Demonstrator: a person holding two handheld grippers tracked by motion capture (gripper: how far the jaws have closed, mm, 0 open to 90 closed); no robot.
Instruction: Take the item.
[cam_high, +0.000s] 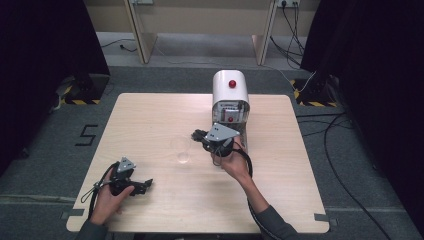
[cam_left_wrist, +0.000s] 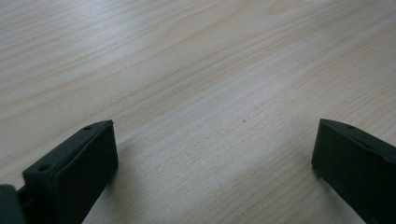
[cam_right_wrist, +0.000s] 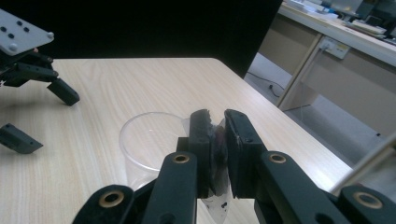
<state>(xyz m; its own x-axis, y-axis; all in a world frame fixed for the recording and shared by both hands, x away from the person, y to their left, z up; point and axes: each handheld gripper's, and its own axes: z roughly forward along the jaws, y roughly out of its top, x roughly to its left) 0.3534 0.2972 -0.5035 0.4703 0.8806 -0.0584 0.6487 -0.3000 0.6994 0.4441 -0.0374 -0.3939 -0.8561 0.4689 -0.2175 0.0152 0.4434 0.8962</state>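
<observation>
My right gripper (cam_right_wrist: 217, 116) is shut on a small clear plastic packet (cam_right_wrist: 218, 200) with something dark inside, pinched between both pads. It hangs just past the rim of a clear plastic cup (cam_right_wrist: 140, 135) that stands upright on the table. In the high view the right gripper (cam_high: 198, 135) points left in front of a white machine (cam_high: 230, 92), and the cup (cam_high: 183, 152) stands just left of and below it. My left gripper (cam_high: 146, 184) rests low at the table's front left, jaws wide open over bare wood (cam_left_wrist: 215, 135). Seen from the right gripper view, that left gripper (cam_right_wrist: 44, 116) holds nothing.
The white machine has a red button on top and stands at the back middle of the wooden table (cam_high: 150, 115). Cables lie on the floor to the right (cam_high: 340, 140). Desk legs stand beyond the table's far edge (cam_high: 140, 35).
</observation>
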